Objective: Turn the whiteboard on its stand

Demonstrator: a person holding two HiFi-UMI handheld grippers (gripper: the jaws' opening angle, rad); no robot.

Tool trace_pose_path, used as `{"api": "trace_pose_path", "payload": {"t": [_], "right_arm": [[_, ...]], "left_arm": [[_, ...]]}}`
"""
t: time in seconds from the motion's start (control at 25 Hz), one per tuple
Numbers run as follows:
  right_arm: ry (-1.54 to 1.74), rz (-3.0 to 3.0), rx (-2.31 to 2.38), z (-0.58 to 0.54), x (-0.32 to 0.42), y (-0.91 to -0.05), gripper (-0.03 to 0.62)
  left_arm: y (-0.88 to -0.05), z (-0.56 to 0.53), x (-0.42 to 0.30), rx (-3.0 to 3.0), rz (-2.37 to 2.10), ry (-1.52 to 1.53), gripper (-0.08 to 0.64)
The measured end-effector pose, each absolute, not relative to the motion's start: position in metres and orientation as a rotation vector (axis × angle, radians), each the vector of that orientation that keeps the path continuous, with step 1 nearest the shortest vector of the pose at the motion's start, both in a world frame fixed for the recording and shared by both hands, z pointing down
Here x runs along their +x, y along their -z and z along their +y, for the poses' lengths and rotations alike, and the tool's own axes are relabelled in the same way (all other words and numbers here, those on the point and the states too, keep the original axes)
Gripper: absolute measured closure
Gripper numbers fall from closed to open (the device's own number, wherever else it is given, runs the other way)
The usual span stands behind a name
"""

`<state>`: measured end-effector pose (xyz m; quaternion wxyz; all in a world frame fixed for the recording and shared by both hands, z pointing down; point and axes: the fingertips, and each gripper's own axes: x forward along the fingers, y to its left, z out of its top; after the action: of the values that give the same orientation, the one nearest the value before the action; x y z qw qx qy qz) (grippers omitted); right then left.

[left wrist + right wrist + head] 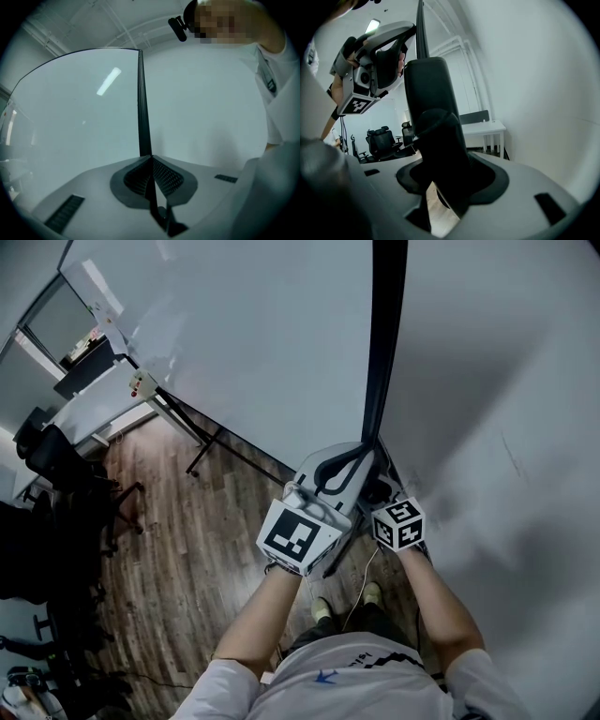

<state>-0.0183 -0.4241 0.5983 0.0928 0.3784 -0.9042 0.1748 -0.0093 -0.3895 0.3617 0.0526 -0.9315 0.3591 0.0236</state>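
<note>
Head view: the whiteboard stands edge-on in front of you, over the wood floor. Your left tool is clamped on its thin black frame edge. Your right tool grips a thicker black bar, close beside the left.

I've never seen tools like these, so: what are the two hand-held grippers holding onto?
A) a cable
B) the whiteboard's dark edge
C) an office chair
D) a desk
B: the left hand-held gripper and right hand-held gripper both have their jaws closed on the whiteboard's dark edge.
</note>
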Motion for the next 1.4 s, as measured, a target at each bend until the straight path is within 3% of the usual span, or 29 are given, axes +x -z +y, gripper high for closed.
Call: {"api": "trace_pose_path", "payload": {"t": [0.76,1.24,1.4], "right_arm": [[-0.553,-2.65,1.2,-0.362,-0.057,-0.598,0.387],[-0.528,-2.588,1.211,-0.329,-0.012,-0.599,0.383],[-0.495,-2.636,1.158,-0.293,0.002,-0.569,0.433]], "left_arm": [[-0.353,-0.324,-0.051,-2.824,1.038,-0.106,0.546],[-0.396,-0.3,-0.059,-2.884,1.268,-0.072,0.546],[-0.405,-0.262,-0.054,-2.885,1.423,-0.072,0.546]]}}
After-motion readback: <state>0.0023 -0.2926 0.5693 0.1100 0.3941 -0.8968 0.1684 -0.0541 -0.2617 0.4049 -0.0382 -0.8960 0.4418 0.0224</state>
